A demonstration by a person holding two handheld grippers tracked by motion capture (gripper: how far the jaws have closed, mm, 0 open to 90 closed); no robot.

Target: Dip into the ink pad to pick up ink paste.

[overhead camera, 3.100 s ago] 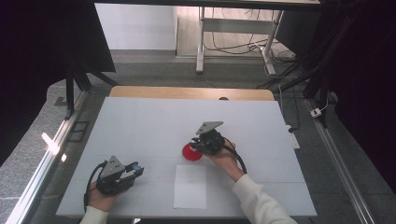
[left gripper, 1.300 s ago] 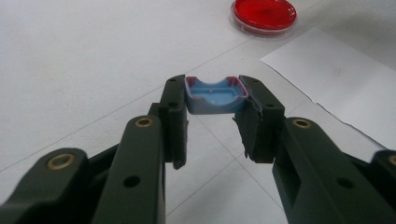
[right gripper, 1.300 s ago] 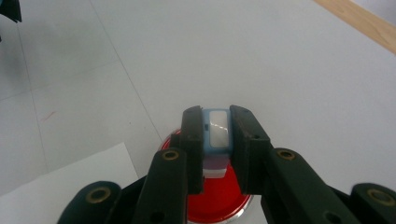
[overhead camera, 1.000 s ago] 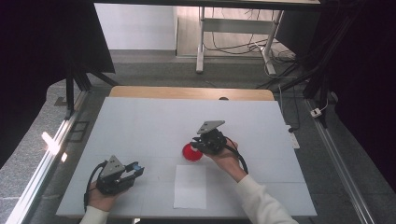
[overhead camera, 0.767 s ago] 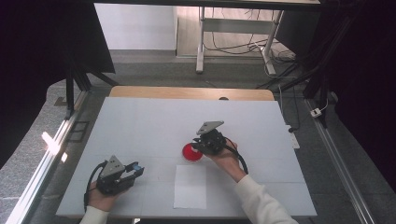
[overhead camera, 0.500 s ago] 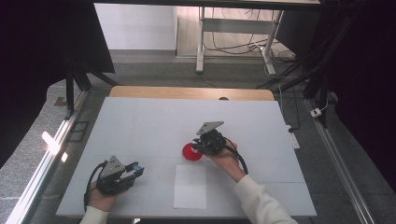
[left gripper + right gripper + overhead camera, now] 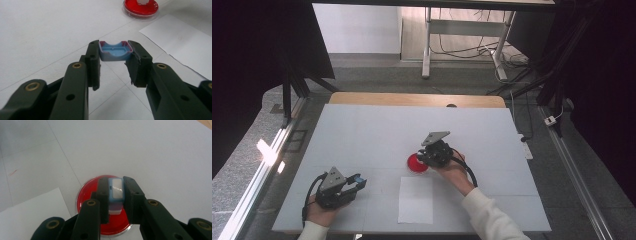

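Note:
A round red ink pad (image 7: 417, 163) (image 7: 90, 195) lies on the white table near its middle. My right gripper (image 7: 427, 157) (image 7: 115, 195) is shut on a small blue-and-white stamp block (image 7: 116, 191), held upright right over the red pad; whether it touches the pad I cannot tell. At the near left my left gripper (image 7: 354, 182) (image 7: 115, 60) is shut on a shallow blue cap with a reddish rim (image 7: 115, 50), held just above the table. The red ink pad (image 7: 140, 7) lies far ahead of it.
A white sheet of paper (image 7: 416, 199) (image 7: 185, 47) (image 7: 32, 212) lies at the near middle, just in front of the ink pad. The table (image 7: 372, 130) has a wooden strip (image 7: 412, 99) along its far edge. Dark frames and cables stand beyond it.

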